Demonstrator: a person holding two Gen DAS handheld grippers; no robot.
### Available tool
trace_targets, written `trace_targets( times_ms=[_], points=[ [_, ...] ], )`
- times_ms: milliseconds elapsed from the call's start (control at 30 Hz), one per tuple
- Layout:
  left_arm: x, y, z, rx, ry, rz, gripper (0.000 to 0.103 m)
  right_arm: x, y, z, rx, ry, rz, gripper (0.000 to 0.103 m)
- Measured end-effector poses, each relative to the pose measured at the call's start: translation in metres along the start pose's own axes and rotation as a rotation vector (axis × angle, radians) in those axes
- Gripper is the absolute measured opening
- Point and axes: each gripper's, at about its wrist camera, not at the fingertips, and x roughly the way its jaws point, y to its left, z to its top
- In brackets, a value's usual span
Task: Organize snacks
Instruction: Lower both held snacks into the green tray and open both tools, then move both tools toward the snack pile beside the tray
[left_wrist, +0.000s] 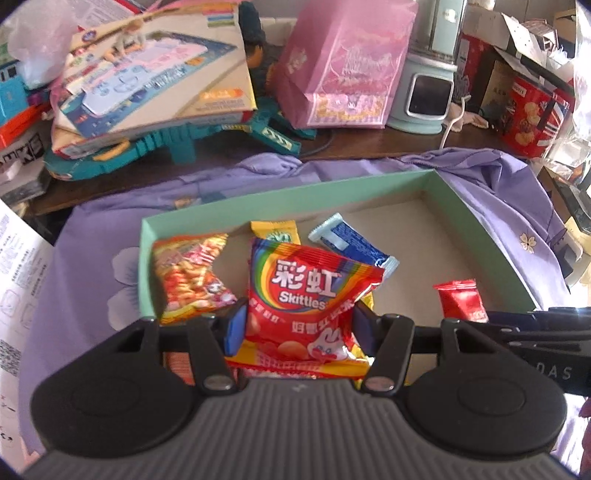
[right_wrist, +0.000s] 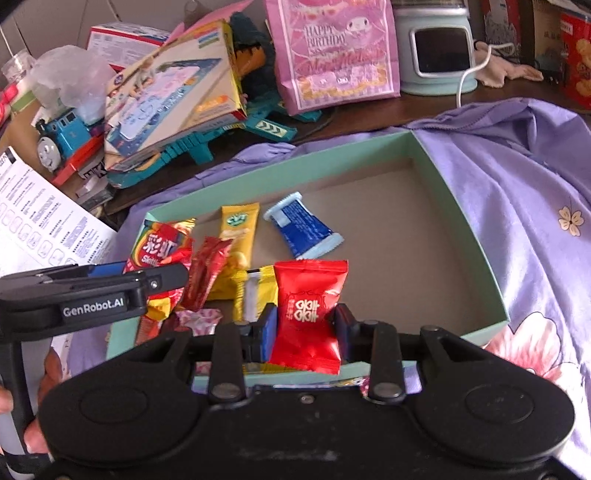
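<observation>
Over the green box (right_wrist: 461, 221), my two grippers each carry a snack toward the cardboard floor. My left gripper (left_wrist: 297, 325) is closed about halfway, its blue pads pinching the lower sides of a Skittles bag (left_wrist: 310, 295), which stands upright above the near-left part of the box. My right gripper (right_wrist: 304, 328) is drawn in narrower, gripping a small red packet (right_wrist: 312, 314) by its sides just above the near wall.

Already lying inside are a blue wrapper (right_wrist: 301, 225), a yellow stick pack (right_wrist: 236, 229) and an orange snack bag (left_wrist: 188, 273), all crowded toward the left end; the right half of the floor is bare. A purple flowered cloth (right_wrist: 517, 184) lies under the box, with a pink gift bag (right_wrist: 332, 55) and toy boxes piled behind.

Doing this step well, I judge, means lowering each packet close to the floor before letting go, the red one over the bare right side, so neither drops onto the pile nor catches the wall, and keeping my two grippers from crossing.
</observation>
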Motion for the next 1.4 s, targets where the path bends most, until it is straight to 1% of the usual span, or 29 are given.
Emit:
trace_targets(
  times_ms=[67,100,133,167,200,233,267,300,400,500,667,967,1200,1400],
  points=[
    [0.007,-0.003,-0.002,0.004,0.013,-0.008,0.057,0.007,-0.004,-0.001,0.001,0.016,0.003,0.033],
    [0.01,-0.005,-0.003,0.01,0.021,-0.009,0.058,0.011,-0.004,0.0,0.001,0.023,0.004,0.036],
    [0.012,-0.006,-0.005,0.018,0.025,-0.006,0.058,0.014,-0.005,0.0,0.002,0.034,0.013,0.036],
    [0.014,-0.008,-0.007,0.031,0.03,0.007,0.061,0.014,-0.003,0.0,0.004,0.039,0.017,0.043],
    [0.015,-0.01,-0.009,0.043,0.034,0.02,0.073,0.014,-0.003,0.0,0.008,0.04,0.025,0.055],
    [0.016,-0.012,-0.009,0.052,0.036,0.034,0.082,0.013,-0.003,0.0,0.013,0.035,0.028,0.062],
    [0.015,-0.012,-0.01,0.054,0.028,0.052,0.094,0.011,-0.003,0.0,0.014,0.024,0.023,0.073],
    [0.014,-0.012,-0.011,0.053,0.018,0.071,0.101,0.01,-0.002,0.0,0.016,0.009,0.012,0.08],
    [0.012,-0.009,-0.011,0.036,0.018,0.07,0.103,0.003,-0.003,0.0,0.016,-0.008,0.005,0.092],
    [0.009,-0.01,-0.011,0.031,0.025,0.073,0.103,-0.003,-0.001,0.0,0.006,-0.017,-0.009,0.098],
    [-0.002,-0.019,-0.014,0.048,0.019,0.072,0.103,-0.018,-0.001,-0.002,0.003,-0.045,-0.026,0.103],
    [-0.033,-0.043,-0.025,0.076,0.003,0.054,0.103,-0.056,-0.014,-0.017,0.012,-0.093,-0.032,0.103],
    [-0.053,-0.075,-0.053,0.13,0.009,0.007,0.103,-0.084,-0.04,-0.043,0.044,-0.1,-0.063,0.103],
    [-0.057,-0.103,-0.081,0.172,0.053,-0.039,0.103,-0.099,-0.062,-0.07,0.084,-0.084,-0.079,0.103]
  ],
)
